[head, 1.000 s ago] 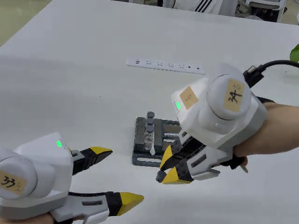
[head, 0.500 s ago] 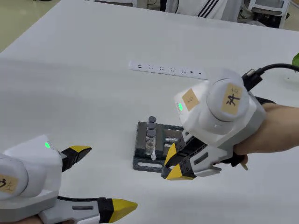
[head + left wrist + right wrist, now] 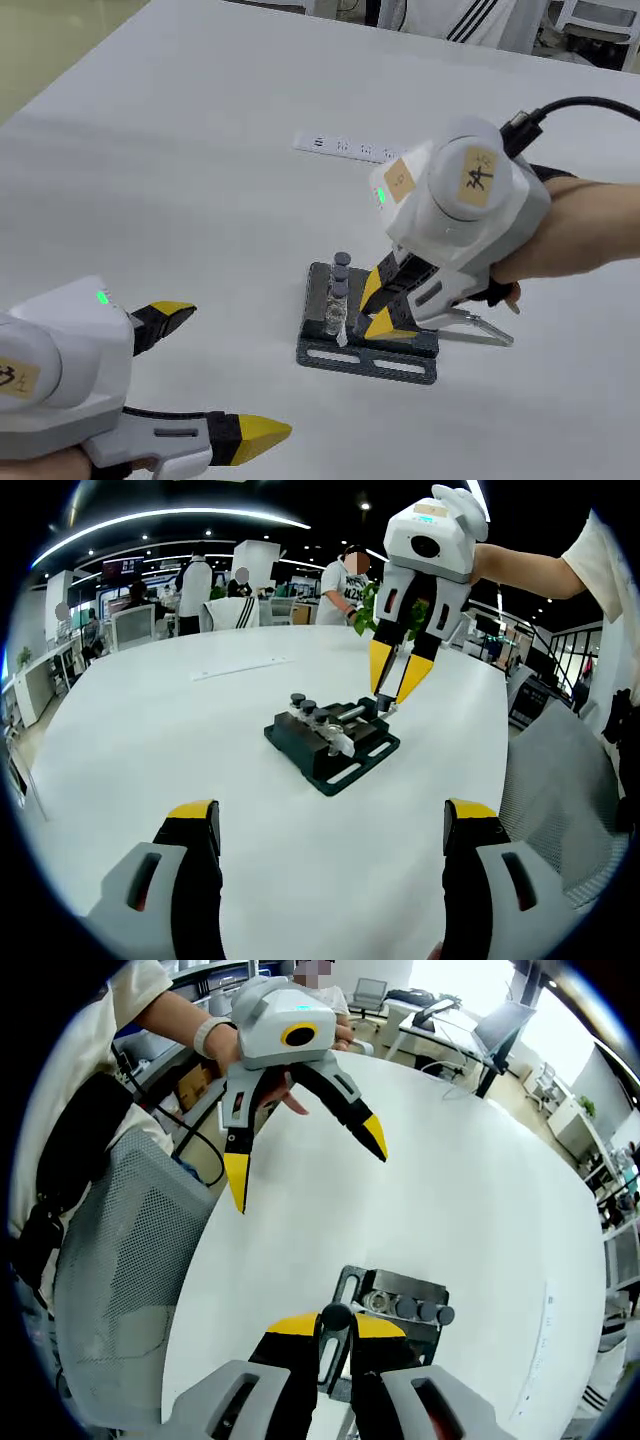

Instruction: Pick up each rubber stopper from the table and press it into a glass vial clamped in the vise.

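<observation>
Dark rubber stopper (image 3: 337,1315) clamped in right gripper (image 3: 368,318), just above the vise (image 3: 370,358), beside its one uncapped glass vial (image 3: 378,1303), with left gripper (image 3: 230,372) spread wide, well apart from the vise. Centre over the vial mouth, then press straight down, no sideways load on glass. Under the vise a white table (image 3: 200,150), power strip (image 3: 345,150) beyond it, open-plan office around.

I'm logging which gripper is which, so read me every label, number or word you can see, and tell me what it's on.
"34" plus an unreadable handwritten mark: large tan sticker on the right gripper.
Smaller sticker beside it: too small to read.
"3" plus unclear marks: cut-off sticker on the left gripper.
Power strip: no legible print.
</observation>
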Available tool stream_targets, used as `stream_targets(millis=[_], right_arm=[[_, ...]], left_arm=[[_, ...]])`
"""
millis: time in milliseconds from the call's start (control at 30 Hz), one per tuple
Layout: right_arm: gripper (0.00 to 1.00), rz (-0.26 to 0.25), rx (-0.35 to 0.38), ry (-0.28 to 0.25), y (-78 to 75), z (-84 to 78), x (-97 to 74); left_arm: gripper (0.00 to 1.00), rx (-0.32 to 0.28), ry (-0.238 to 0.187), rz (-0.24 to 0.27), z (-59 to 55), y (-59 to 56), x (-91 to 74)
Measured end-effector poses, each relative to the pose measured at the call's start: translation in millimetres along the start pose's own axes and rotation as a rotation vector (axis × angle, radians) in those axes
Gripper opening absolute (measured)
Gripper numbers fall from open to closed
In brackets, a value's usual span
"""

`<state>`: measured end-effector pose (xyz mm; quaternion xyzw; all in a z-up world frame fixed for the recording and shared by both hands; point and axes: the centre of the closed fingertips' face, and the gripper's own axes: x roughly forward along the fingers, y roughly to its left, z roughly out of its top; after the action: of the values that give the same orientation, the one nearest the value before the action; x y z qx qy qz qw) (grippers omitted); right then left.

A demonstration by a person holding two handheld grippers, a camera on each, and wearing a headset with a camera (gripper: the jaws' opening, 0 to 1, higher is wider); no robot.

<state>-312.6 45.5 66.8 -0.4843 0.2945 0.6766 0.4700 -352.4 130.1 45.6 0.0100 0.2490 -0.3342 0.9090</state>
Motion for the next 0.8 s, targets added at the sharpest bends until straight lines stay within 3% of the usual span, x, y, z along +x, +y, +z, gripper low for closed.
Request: stream_targets(millis=[100,167,333,567,800], right_arm=[[0.06,-0.008,-0.027,-0.001,-9.4,-2.3,2.0],[0.06,-0.019,-0.108,0.021,-17.5,-4.9,4.3],[0.06,-0.042,-0.207,0.064,-28.6,-8.1,11.0],[0.06,0.001,-0.236,0.070,-30.8,-8.3,28.9],[0.06,0.016,-0.229,0.081,-33.1,-9.1,32.3]], left_arm=[[0.92,0.001,0.000,0.002,0.4,1.3,0.1],[0.92,0.001,0.002,0.006,0.2,2.8,0.3],[0.91,-0.003,0.001,0.014,-1.8,8.5,-0.3],[0.91,-0.017,-0.003,0.029,-3.7,10.8,-0.2],[0.90,-0.026,-0.004,0.029,-5.5,10.8,-1.1]])
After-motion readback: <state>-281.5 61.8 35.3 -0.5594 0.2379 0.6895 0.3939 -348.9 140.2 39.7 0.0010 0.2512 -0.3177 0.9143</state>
